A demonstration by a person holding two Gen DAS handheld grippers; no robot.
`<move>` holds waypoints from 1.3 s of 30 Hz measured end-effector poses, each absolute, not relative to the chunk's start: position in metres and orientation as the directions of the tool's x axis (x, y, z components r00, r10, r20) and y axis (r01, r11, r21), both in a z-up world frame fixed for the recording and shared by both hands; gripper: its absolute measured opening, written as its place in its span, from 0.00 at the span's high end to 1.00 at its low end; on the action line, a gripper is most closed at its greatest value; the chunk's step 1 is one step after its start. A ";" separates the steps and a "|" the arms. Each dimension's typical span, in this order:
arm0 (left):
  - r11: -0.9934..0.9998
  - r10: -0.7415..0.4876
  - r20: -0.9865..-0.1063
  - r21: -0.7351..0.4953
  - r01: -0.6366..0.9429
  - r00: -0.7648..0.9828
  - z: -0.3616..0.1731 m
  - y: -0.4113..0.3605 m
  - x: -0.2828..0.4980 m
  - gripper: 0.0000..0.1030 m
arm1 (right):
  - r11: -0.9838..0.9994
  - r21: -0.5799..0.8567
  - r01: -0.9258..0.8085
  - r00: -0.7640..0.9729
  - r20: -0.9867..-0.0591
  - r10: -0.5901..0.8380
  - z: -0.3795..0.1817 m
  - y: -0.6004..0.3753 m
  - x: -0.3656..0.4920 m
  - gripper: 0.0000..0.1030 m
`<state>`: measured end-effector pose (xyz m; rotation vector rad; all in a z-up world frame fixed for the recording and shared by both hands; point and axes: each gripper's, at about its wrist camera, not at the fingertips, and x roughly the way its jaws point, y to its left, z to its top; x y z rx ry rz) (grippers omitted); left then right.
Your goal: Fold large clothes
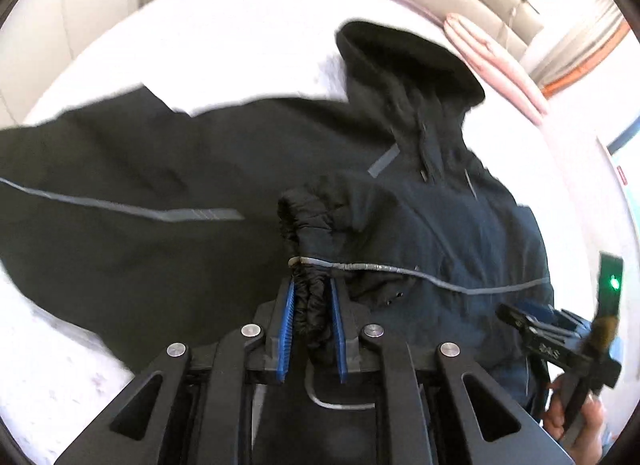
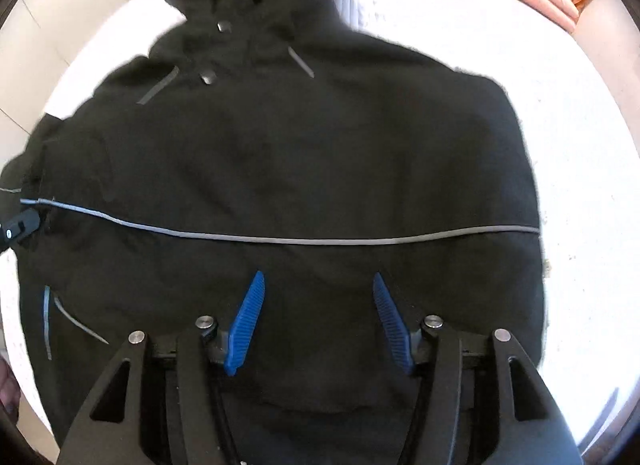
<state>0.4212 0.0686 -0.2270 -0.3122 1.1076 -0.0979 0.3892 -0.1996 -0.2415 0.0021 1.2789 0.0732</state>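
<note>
Left gripper (image 1: 313,285) pinches jacket (image 2: 280,145) cuff (image 1: 308,305) (right gripper (image 2: 318,277) spread, empty)

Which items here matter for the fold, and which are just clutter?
Part of the job:
- black jacket
- its cuff, clamped in the left gripper
- right gripper, open above the jacket
- white bed, the folding surface

Lying about:
- pink pillow
</note>
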 end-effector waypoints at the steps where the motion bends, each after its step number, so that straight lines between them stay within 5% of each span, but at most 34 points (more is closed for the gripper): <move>1: 0.953 -0.217 -0.862 -0.288 -0.090 0.458 -0.224 0.075 0.422 0.83 | 0.998 0.047 -0.050 0.297 -0.953 0.060 -0.237 -0.200 0.389 0.41; 6: 0.967 -0.144 -0.910 -0.213 -0.140 0.389 -0.254 0.092 0.432 0.82 | 1.000 -0.023 0.003 0.278 -0.960 -0.023 -0.241 -0.204 0.393 0.40; 13: 0.968 -0.058 -0.916 -0.150 -0.203 0.398 -0.242 0.096 0.418 0.52 | 1.000 -0.019 -0.019 0.240 -0.971 -0.014 -0.271 -0.206 0.394 0.35; 16: 0.966 -0.063 -0.885 -0.170 -0.194 0.461 -0.209 0.098 0.409 0.51 | 1.000 -0.013 -0.026 0.228 -0.974 -0.007 -0.264 -0.210 0.392 0.35; 19: 0.960 -0.197 -0.859 -0.267 -0.086 0.473 -0.193 0.077 0.410 0.49 | 1.000 0.016 -0.025 0.255 -0.967 0.022 -0.240 -0.210 0.390 0.35; 23: 0.950 -0.296 -0.876 -0.310 0.025 0.381 -0.231 0.024 0.424 0.46 | 0.999 0.027 -0.040 0.268 -0.963 0.037 -0.226 -0.199 0.378 0.34; 28: 0.948 -0.294 -0.897 -0.319 -0.023 0.331 -0.292 0.017 0.435 0.47 | 0.990 -0.067 -0.120 0.136 -0.989 -0.051 -0.265 -0.191 0.374 0.25; 35: 0.942 -0.305 -0.882 -0.336 -0.026 0.359 -0.255 0.041 0.419 0.46 | 0.993 -0.050 -0.102 0.087 -0.995 -0.041 -0.264 -0.207 0.382 0.17; 39: 0.944 -0.153 -0.888 -0.262 -0.203 0.433 -0.227 0.121 0.400 0.46 | 0.994 -0.063 -0.095 0.085 -0.995 -0.055 -0.268 -0.201 0.386 0.13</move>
